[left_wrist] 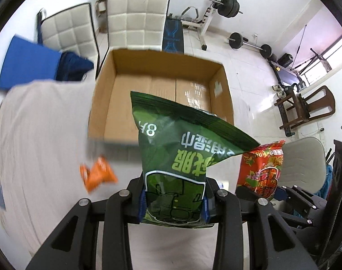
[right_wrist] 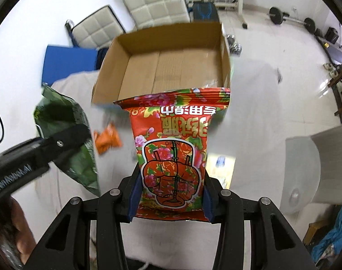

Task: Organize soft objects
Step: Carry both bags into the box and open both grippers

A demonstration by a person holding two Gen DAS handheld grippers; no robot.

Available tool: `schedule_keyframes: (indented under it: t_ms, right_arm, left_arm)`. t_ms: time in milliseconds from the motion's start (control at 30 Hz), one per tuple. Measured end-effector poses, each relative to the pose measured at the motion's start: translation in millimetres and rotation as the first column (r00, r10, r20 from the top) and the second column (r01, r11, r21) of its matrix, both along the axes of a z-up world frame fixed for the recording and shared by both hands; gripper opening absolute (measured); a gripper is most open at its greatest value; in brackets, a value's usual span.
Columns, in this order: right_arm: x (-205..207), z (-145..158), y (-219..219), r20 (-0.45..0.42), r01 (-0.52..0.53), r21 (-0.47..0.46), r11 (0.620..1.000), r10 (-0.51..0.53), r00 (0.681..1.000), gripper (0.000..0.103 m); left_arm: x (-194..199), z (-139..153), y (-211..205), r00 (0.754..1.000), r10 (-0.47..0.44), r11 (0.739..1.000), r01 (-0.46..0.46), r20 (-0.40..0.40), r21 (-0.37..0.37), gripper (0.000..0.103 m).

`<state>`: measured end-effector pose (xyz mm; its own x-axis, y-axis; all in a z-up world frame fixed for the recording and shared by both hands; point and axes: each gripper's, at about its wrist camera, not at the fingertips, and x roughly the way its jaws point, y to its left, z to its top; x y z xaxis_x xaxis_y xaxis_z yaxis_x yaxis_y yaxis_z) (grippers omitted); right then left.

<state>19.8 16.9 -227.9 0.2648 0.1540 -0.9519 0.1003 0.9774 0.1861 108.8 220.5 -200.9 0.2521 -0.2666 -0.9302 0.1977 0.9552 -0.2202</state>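
Note:
My left gripper (left_wrist: 174, 202) is shut on a green wipes pack (left_wrist: 177, 157) and holds it up above the cloth-covered table (left_wrist: 35, 135), just short of an open cardboard box (left_wrist: 161, 72). My right gripper (right_wrist: 171, 200) is shut on a red flowered wipes pack (right_wrist: 173, 148), also held up in front of the box (right_wrist: 168, 45). The red pack shows at the right of the left wrist view (left_wrist: 261, 166); the green pack shows at the left of the right wrist view (right_wrist: 65, 135). The box looks empty inside.
A small orange packet (left_wrist: 98, 173) lies on the table left of the packs; it also shows in the right wrist view (right_wrist: 106, 140). A blue folded cloth (left_wrist: 29, 65) lies at the table's far left. Two white padded chairs (left_wrist: 134, 20) stand behind the box.

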Motion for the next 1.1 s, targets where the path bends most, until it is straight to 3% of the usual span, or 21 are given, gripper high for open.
schedule_keyframes:
  t_ms: [133, 400, 567, 833, 1100]
  right_arm:
    - [49.6, -2.1, -9.3, 0.011, 0.033, -0.01, 0.999, -0.033, 0.999, 0.047]
    - [149.7, -48.7, -26.2, -0.041, 0.097, 0.002, 0.995, -0.097, 0.994, 0.047]
    - [204.1, -95.9, -28.1, -0.082, 0.112, -0.001, 0.994, -0.111, 0.99, 0.047]
    - [260.2, -155.7, -31.8, -0.149, 0.075, -0.067, 0.995, -0.085, 0.985, 0.047]
    - [280.2, -178.3, -30.4, -0.166, 0.056, -0.084, 0.995, -0.069, 0.984, 0.047]
  left_arm:
    - [43.4, 0.8, -15.0, 1.0, -0.005, 1.0, 0.005, -0.031, -0.004, 0.033]
    - [135.3, -62.1, -62.5, 0.982, -0.038, 0.999, 0.033, -0.183, -0.029, 0.033]
    - [183.3, -105.1, -97.1, 0.961, -0.059, 0.998, 0.051, -0.27, -0.038, 0.033]
    - [204.8, -143.5, -113.0, 0.936, -0.082, 0.996, 0.071, -0.341, -0.045, 0.033]
    - [225.3, -158.0, -120.4, 0.924, -0.097, 0.995, 0.082, -0.37, -0.056, 0.033]
